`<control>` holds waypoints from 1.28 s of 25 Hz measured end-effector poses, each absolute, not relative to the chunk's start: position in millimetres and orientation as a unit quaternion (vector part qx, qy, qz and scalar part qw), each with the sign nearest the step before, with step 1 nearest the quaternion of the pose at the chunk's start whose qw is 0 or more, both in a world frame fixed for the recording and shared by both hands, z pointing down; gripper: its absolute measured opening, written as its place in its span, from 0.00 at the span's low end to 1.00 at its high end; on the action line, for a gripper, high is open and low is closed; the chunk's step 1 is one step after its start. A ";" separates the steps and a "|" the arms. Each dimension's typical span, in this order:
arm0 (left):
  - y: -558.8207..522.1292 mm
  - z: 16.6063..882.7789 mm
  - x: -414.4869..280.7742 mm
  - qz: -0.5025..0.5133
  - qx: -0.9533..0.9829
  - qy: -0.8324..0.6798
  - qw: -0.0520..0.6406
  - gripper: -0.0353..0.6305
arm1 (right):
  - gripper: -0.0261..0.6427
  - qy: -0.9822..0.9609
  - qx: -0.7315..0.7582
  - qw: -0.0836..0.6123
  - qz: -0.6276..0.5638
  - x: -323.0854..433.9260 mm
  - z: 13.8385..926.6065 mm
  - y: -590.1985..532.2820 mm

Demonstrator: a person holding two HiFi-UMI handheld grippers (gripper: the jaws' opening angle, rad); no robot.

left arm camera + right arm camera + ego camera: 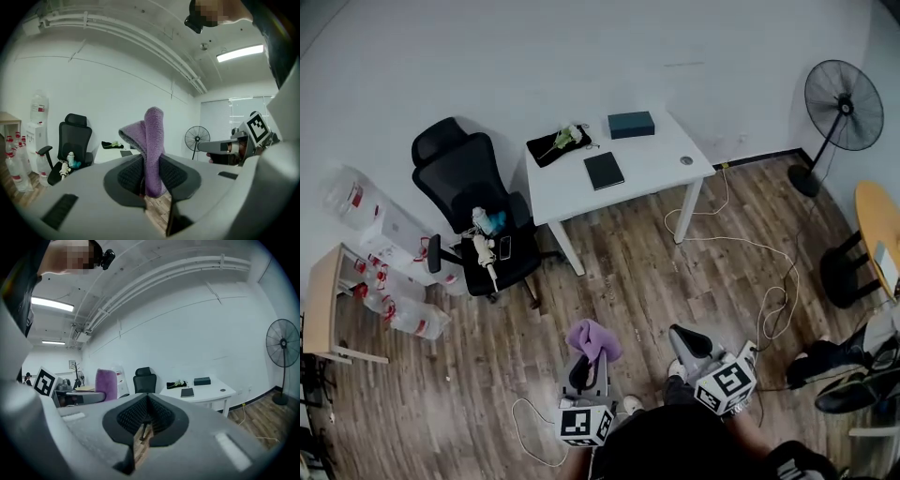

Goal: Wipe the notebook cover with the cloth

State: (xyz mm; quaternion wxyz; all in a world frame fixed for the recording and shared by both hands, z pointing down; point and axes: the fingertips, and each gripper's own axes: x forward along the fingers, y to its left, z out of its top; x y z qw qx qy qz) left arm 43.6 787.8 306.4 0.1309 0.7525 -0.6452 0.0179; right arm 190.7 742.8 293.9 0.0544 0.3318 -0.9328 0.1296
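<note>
A dark notebook (604,171) lies flat on the white table (658,161) across the room; the right gripper view shows the notebook (187,392) small and far off. My left gripper (586,364) is low near my body, shut on a purple cloth (593,338). In the left gripper view the cloth (153,149) stands up folded between the dark pads. My right gripper (688,339) hangs beside it, shut with nothing between its pads (140,416). Both grippers are well short of the table.
A teal box (631,124) and a black tray with flowers (559,145) share the table. A black office chair (473,211) stands to its left, with water bottles (403,314) beyond. A standing fan (842,108) is at the right. A white cable (741,246) trails over the wooden floor.
</note>
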 end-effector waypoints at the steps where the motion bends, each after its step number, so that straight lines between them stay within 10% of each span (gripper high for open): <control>1: 790.5 303.2 44.2 0.018 0.753 -0.646 0.126 0.18 | 0.05 -0.933 0.331 0.052 0.130 191.2 292.4 744.7; 32: 654.9 300.2 150.6 0.037 0.724 -0.680 0.108 0.18 | 0.05 -0.939 0.319 0.047 0.123 316.5 291.5 598.5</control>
